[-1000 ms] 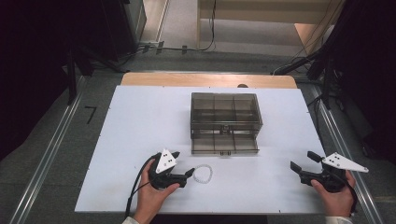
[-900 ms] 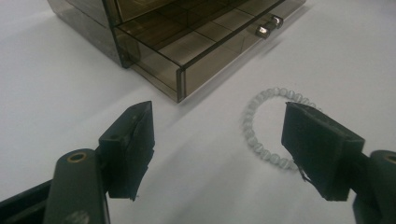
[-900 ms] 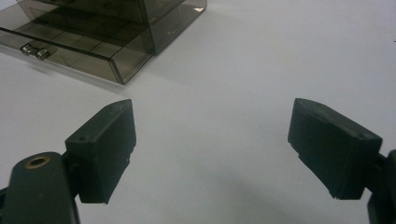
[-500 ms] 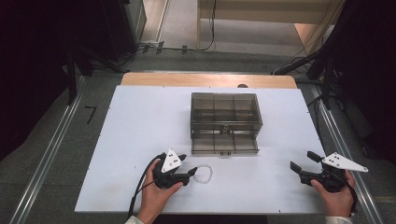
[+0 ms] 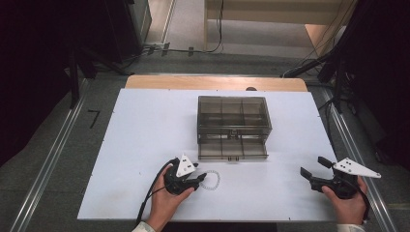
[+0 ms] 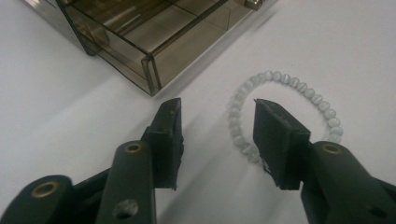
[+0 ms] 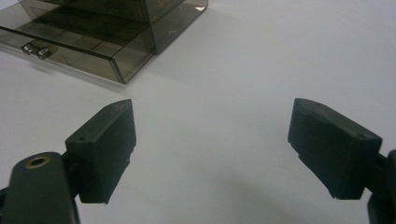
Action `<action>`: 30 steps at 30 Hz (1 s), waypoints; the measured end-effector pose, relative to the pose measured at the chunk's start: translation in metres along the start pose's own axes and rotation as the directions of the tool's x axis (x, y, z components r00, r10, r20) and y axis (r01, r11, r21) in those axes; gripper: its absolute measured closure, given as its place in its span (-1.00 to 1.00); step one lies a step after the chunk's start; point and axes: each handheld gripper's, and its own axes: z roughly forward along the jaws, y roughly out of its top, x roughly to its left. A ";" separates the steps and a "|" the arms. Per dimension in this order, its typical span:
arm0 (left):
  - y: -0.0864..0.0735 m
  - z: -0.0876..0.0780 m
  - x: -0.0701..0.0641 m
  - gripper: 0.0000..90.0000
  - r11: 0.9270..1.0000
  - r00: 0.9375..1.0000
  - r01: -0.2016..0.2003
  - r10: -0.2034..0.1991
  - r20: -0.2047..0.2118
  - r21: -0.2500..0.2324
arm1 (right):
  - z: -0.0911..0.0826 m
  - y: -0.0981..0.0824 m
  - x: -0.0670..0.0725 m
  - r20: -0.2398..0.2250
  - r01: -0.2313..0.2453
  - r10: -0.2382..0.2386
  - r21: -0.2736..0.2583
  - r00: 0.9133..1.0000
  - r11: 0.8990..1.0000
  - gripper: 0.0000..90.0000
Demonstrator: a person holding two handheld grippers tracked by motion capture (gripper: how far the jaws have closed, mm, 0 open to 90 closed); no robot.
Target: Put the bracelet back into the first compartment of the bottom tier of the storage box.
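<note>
Half-open left gripper (image 6: pixel 217 126), closing, straddles bracelet (image 6: pixel 285 109).

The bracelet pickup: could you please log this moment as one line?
left gripper: jaws just closing astride bracelet rim, not yet pinched | right gripper: open, idle | drawer: open

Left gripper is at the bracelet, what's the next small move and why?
Probably finish closing the left gripper on the bracelet. Its jaws have just been closing, and the near side of the bead ring lies between them, one jaw outside the ring and one inside, with gaps on both sides, so the pads do not press on it yet. The drawer of the box stands open close by.
</note>
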 end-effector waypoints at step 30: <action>0.010 0.008 -0.004 0.92 0.997 0.999 0.046 -0.045 -0.020 0.054 | 0.002 0.001 0.001 0.000 0.009 -0.009 0.009 1.000 1.000 -0.70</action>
